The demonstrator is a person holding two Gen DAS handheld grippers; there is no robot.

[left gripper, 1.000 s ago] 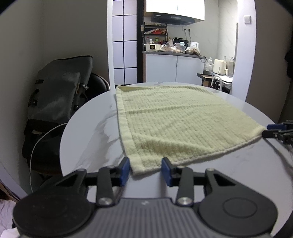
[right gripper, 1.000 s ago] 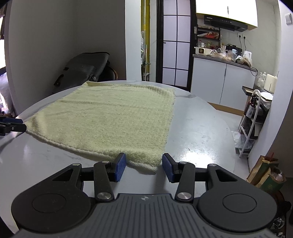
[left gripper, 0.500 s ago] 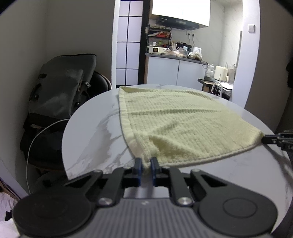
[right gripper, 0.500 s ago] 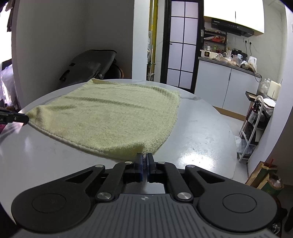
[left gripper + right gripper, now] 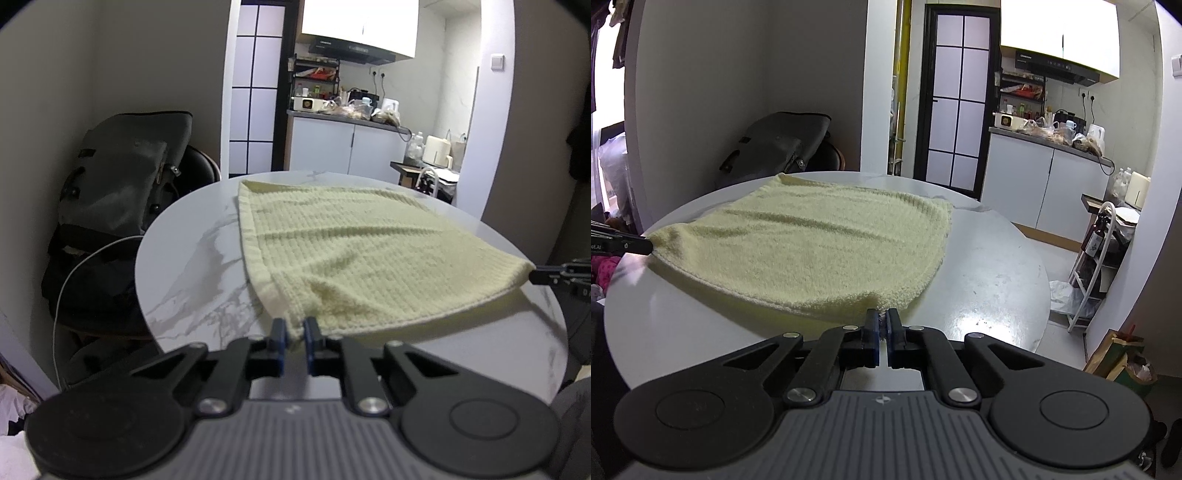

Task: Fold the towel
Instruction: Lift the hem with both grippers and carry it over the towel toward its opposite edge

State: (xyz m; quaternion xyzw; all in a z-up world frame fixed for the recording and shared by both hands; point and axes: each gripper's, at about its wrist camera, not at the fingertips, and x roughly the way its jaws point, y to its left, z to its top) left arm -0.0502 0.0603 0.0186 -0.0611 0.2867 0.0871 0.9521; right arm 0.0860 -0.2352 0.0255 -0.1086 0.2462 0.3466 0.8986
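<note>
A pale yellow waffle-weave towel [image 5: 354,254] [image 5: 820,251] lies spread on a round white marble table [image 5: 192,273] [image 5: 993,280]. My left gripper [image 5: 294,330] is shut on the towel's near left corner, which is raised a little off the table. My right gripper [image 5: 882,320] is shut on the near right corner, also lifted. Each gripper shows in the other's view: the right gripper [image 5: 532,275] at the far right edge, the left gripper [image 5: 646,245] at the far left edge. The towel's near edge sags between the two held corners; its far half rests flat.
A dark bag [image 5: 125,184] leans on a chair by the wall left of the table, with a white cable [image 5: 62,280] hanging near it. Kitchen cabinets [image 5: 1045,188] and a wire rack [image 5: 1097,258] stand behind and right. Paper bags [image 5: 1119,362] sit on the floor.
Both grippers went from open around the towel's near corners to shut on them, then rose slightly, lifting the near edge off the table.
</note>
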